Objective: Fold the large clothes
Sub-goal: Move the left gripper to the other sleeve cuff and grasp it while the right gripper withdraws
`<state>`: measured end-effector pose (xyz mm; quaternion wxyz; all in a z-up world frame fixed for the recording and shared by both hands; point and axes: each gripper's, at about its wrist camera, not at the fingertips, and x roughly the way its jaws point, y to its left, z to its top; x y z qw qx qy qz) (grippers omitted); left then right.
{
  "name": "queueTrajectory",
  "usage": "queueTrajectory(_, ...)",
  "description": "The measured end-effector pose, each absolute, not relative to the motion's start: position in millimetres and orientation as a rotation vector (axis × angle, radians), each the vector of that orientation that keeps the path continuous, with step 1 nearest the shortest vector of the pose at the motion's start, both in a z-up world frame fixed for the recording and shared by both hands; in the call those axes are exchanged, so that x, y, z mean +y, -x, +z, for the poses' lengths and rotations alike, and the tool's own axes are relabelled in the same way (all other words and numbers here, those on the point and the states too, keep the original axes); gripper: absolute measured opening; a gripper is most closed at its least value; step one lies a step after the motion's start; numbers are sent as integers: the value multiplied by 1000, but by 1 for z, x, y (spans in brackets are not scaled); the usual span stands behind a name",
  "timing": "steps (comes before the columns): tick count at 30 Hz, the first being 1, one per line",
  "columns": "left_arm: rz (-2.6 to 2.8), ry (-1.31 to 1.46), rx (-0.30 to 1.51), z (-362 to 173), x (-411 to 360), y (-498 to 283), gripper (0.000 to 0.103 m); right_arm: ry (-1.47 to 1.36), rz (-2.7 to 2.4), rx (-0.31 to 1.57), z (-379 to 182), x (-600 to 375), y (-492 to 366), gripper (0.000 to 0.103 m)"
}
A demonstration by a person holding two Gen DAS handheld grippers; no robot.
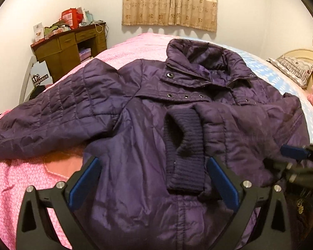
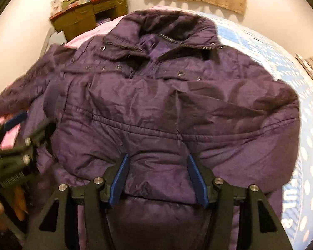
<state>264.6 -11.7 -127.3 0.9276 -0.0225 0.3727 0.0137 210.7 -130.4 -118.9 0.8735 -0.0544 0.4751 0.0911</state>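
- The purple jacket [image 1: 135, 108] lies front-up on the bed [image 1: 16, 179], its collar [image 1: 208, 60] at twelve o'clock from me and its hem nearest my jaws; the long axis runs six to twelve.
- One sleeve is already folded across the chest, its ribbed cuff [image 1: 183, 145] resting just ahead of my left gripper [image 1: 154, 183], between the two blue pads.
- The other sleeve [image 1: 44, 112] is spread out toward nine o'clock in the left wrist view, over the pink bedcover. I judge this the part to fold next.
- My left gripper's jaws stand wide apart, nothing clamped; the cuff and jacket front lie under them, and I can't tell if the pads touch the fabric.
- My right gripper [image 2: 156, 179] hovers over the lower front of the jacket. Its jaws are about half spread and opening; fabric shows between the pads but they do not pinch it.
- The spread sleeve lies on the left gripper's side, so I reckon the left hand is the nearer one for it; the right one sits off at three o'clock.
- Risk, as I see it: dragging the slick quilted shell could pull the folded cuff loose.
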Motion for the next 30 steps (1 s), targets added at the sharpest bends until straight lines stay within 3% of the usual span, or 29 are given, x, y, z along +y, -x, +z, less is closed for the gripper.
queueTrajectory(5, 42, 39, 775, -134, -13, -262, 103, 42, 258, 780, -81, -102, -203, 58)
queueTrajectory(11, 32, 36, 788, -134, -11, -255, 103, 118, 297, 958, -136, -74, -232, 58)
queueTrajectory(14, 11, -20, 752, -128, -17, -241, 103, 80, 323, 938, -142, -85, -218, 58)
queueTrajectory(21, -15, -8, 705, -106, 2, -213, 103, -10, 388, 949, -129, -101, -216, 58)
queueTrajectory(26, 78, 109, 633, -89, 55, -196, 103, -66, 421, 806, -98, -83, -211, 58)
queueTrajectory(30, 231, 174, 608, -89, 106, -196, 103, -64, 569, 843, -111, -52, -209, 60)
